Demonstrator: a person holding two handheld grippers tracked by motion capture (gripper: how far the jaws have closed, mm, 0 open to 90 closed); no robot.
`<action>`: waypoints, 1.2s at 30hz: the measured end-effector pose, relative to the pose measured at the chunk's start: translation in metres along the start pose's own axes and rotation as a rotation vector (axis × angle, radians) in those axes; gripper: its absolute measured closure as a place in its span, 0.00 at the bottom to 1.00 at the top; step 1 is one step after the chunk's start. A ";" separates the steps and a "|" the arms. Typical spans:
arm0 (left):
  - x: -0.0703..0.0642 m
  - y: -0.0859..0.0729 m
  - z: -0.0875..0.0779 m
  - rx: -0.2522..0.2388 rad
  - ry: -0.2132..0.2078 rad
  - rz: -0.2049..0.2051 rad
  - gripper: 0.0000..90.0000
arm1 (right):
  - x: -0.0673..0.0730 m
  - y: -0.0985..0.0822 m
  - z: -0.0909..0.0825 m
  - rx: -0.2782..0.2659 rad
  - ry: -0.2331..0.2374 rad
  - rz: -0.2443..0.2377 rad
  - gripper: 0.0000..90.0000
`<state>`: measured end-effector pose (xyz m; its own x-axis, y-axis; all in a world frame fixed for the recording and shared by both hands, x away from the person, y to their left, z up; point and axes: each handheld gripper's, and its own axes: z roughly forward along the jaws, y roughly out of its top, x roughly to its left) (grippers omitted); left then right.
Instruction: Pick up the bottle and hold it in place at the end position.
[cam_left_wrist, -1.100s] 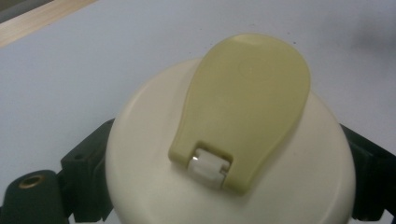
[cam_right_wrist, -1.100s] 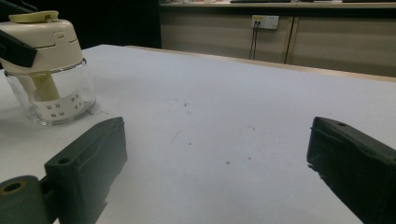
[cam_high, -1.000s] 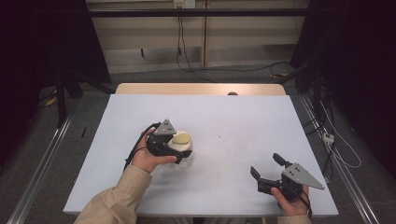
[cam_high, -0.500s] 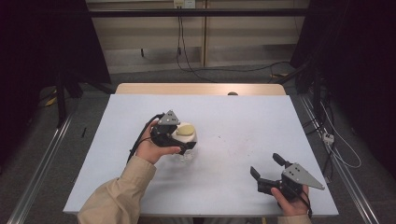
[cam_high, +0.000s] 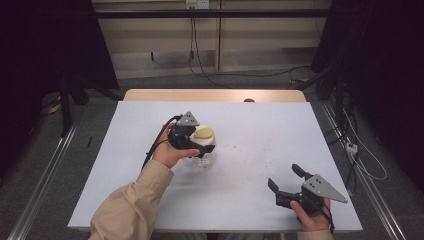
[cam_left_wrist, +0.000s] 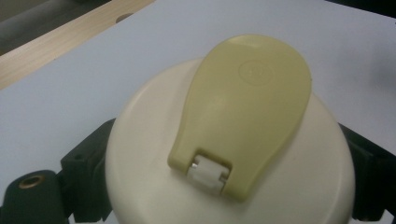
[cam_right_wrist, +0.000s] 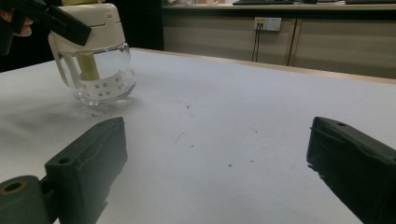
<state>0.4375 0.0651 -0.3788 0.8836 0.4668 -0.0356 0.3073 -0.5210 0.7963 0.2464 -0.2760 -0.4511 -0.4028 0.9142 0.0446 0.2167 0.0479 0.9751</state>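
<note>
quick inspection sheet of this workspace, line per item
surface: pale table, faint specks and scuffs near the middle
job's things: clear jar with cream lid and yellow-green flap; flap closed
clutter: nothing seen
grippers: left gripper clamps the jar at lid level, a jaw on each side; right gripper open, low at the near right, holding nothing
cables: black cable trails from the left gripper; more run across the floor behind
surroundings: wooden strip at the far table edge, wall socket, dark room

White table (cam_high: 250, 130), wall socket (cam_right_wrist: 267, 23)
</note>
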 end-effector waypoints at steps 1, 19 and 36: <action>0.001 0.001 0.002 -0.007 -0.009 0.000 0.12 | 0.000 0.000 0.000 0.000 0.000 -0.001 0.05; 0.005 0.012 0.033 0.007 -0.014 0.002 0.12 | 0.001 0.000 0.002 -0.002 0.012 -0.007 0.05; 0.006 0.013 0.041 0.043 -0.014 0.018 0.12 | 0.002 0.000 0.002 -0.003 0.016 -0.005 0.05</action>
<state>0.4615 0.0325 -0.3936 0.8941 0.4468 -0.0300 0.3057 -0.5601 0.7699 0.2474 -0.2731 -0.4512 -0.4181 0.9073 0.0435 0.2122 0.0510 0.9759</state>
